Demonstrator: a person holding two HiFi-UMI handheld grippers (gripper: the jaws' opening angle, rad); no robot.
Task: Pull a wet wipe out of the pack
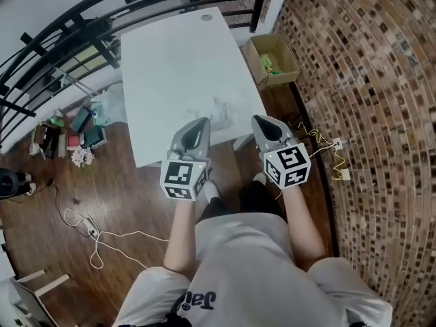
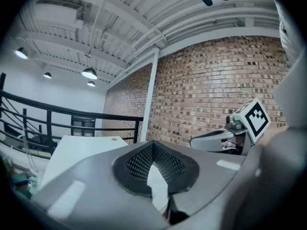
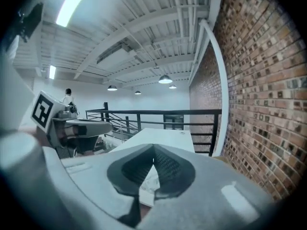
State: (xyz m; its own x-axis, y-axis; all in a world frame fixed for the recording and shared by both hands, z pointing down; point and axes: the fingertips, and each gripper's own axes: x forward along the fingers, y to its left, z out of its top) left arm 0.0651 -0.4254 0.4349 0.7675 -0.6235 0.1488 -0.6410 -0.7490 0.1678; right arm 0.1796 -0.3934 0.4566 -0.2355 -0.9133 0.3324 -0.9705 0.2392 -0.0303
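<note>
A whitish pack with faint grey print (image 1: 223, 107) lies on the white table (image 1: 177, 67), near its front right corner. Both grippers hover side by side in front of the table's near edge, raised and pointing nearly level. My left gripper (image 1: 204, 122) has its jaw tips meeting (image 2: 153, 143), with nothing seen between them. My right gripper (image 1: 257, 120) is also shut at the tips (image 3: 154, 147) and holds nothing. Under the right jaws a bit of printed white surface (image 3: 150, 182) shows. Each gripper view shows the other gripper beside it (image 2: 221, 139) (image 3: 82, 126).
A brick wall (image 1: 368, 80) runs along the right. An open cardboard box (image 1: 272, 60) sits on the wooden floor beside the table. A black railing (image 1: 68, 26) curves behind. Clutter (image 1: 68, 140) lies on the floor at left, and cables (image 1: 88, 231) (image 1: 327, 148) trail near my legs.
</note>
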